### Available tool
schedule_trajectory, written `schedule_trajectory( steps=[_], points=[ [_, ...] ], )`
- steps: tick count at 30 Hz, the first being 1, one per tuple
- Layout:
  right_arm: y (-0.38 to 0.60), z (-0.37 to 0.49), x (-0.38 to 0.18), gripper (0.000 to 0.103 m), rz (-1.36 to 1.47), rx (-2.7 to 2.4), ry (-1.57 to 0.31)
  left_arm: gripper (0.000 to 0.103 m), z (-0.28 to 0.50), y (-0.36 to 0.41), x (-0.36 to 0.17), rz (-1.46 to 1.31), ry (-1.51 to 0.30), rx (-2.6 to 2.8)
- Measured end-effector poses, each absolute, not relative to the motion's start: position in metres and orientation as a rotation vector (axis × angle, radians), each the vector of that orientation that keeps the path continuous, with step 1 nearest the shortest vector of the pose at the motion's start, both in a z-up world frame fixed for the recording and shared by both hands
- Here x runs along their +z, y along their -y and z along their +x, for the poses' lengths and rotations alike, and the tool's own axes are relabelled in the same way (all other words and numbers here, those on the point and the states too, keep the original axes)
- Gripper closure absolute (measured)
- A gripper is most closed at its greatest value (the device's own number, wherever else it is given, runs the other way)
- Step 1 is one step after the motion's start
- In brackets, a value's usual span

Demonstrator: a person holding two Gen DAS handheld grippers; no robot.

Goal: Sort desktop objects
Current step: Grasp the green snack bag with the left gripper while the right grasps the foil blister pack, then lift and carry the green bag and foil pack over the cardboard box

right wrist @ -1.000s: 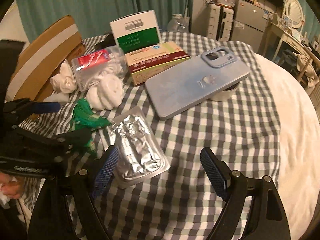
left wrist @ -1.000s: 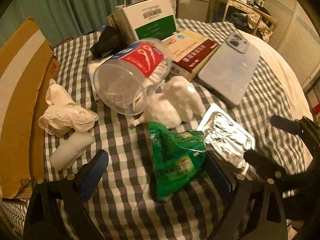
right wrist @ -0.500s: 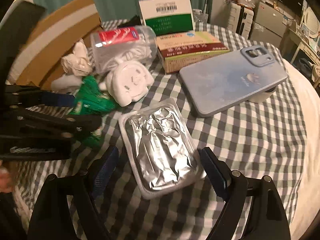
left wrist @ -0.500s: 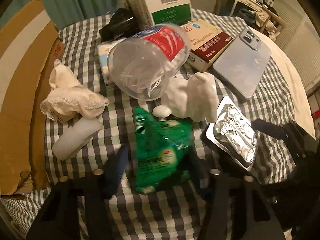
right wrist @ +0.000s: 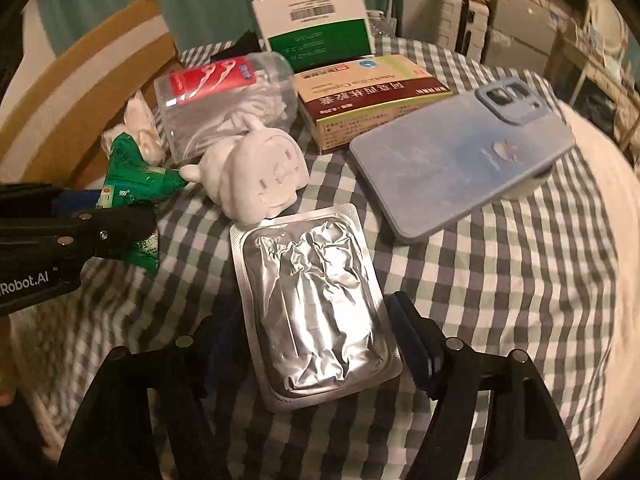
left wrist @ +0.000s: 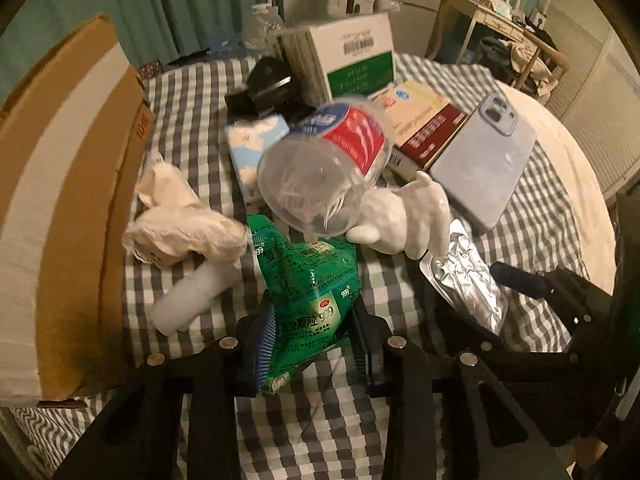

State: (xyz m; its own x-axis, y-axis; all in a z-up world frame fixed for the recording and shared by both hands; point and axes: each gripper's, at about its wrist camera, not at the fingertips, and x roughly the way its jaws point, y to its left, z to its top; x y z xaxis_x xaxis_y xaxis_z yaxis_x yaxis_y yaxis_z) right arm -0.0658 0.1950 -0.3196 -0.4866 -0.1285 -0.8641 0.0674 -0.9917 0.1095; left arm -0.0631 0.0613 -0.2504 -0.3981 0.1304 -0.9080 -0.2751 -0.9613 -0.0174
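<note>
A crumpled green medicine sachet (left wrist: 308, 280) sits between the blue pads of my left gripper (left wrist: 313, 344). The jaws are closing and the pads press its sides. The same sachet (right wrist: 132, 184) shows at the left edge of the right wrist view. A silver foil blister pack (right wrist: 316, 300) lies flat on the checked tablecloth (right wrist: 500, 280). My right gripper (right wrist: 316, 344) straddles its near end with jaws closing. The right pad is close to the pack's edge, and I see no pinch. In the left wrist view the blister pack (left wrist: 468, 284) lies beside the right gripper's fingers (left wrist: 520, 280).
Behind lie a clear tub of floss picks (left wrist: 324, 168), a white figurine (left wrist: 404, 216), a blue phone (left wrist: 484, 164), a red and cream medicine box (left wrist: 424, 128) and a green and white box (left wrist: 348, 60). A cardboard box (left wrist: 60, 200), crumpled cloth (left wrist: 180, 220) and white roll (left wrist: 188, 300) lie left.
The left jaws have come together onto the green sachet and risen a little with it. The right gripper has come down around the foil blister pack and its jaws have narrowed.
</note>
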Motion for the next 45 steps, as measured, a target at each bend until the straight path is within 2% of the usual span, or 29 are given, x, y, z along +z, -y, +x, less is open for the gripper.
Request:
schedule_trajectory(
  steps=[7, 14, 29, 45],
  points=[
    [-0.193, -0.056, -0.308, 0.033, 1.495, -2.641, 0.147, 0.068, -0.06, -0.067, -0.227, -1.464, -0.211, 2.471],
    [-0.187, -0.047, -0.28, 0.034, 1.414, -2.717, 0.124, 0.068, -0.057, -0.063, -0.2, -1.364, -0.188, 2.522],
    [-0.182, -0.023, -0.178, 0.035, 1.071, -2.995, 0.139, 0.068, -0.037, -0.035, -0.116, -1.048, -0.155, 2.664],
    [-0.154, -0.001, -0.092, 0.035, 0.782, -3.148, 0.095, 0.068, -0.013, 0.003, -0.058, -0.827, -0.148, 2.727]
  ],
)
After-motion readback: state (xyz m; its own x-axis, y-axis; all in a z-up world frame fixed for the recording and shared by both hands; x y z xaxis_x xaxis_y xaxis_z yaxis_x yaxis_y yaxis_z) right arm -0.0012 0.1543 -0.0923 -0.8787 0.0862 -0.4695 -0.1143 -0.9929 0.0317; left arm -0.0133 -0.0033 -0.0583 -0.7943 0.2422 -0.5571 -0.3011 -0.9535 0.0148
